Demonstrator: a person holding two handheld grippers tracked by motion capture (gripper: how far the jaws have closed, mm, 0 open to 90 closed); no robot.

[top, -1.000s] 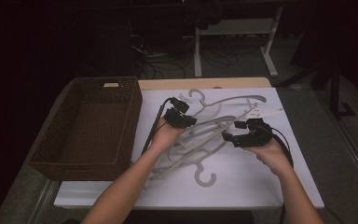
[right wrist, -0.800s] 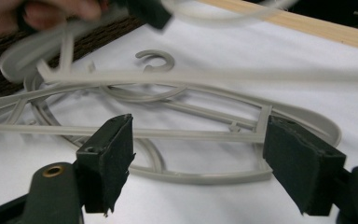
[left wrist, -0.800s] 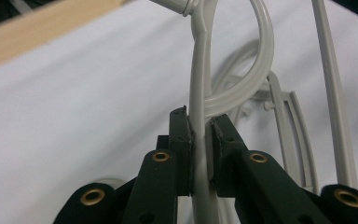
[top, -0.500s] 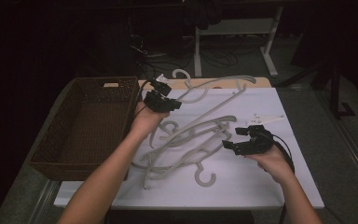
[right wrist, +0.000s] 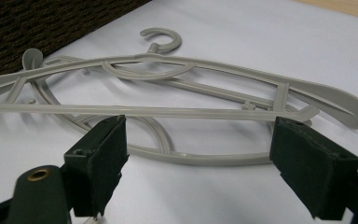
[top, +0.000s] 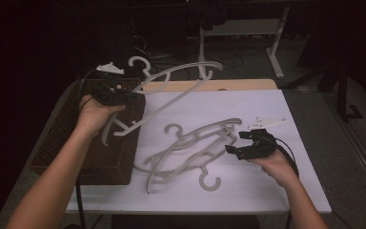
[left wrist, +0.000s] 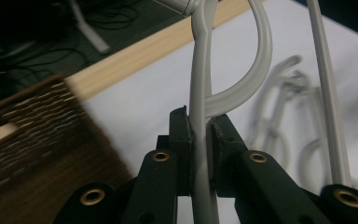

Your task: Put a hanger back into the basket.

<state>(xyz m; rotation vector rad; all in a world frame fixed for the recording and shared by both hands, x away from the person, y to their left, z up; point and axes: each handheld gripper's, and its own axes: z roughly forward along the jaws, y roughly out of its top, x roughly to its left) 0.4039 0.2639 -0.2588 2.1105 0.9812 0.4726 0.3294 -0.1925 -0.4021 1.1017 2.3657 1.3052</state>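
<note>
Left tool (top: 124,98): pinching the lifted hanger (top: 181,81) over the basket (top: 95,157).
Right tool (top: 240,143): spread, facing the hanger pile (top: 190,148) mid-table.
Advice: lower it slowly, level, so the hook is not snagging the rim.

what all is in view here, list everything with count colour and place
lifted hanger: 1, grey, in the air over the basket and the table's far left, clamped in the left gripper
hanger pile: at least 2, grey, tangled flat on the sheet
basket: 1, dark brown wicker, table's left
sheet: 1, white, covering the table
table: 1, pale wood edge at the far side
left gripper: black, shut on the lifted hanger
right gripper: black, open, beside the hanger pile
</note>
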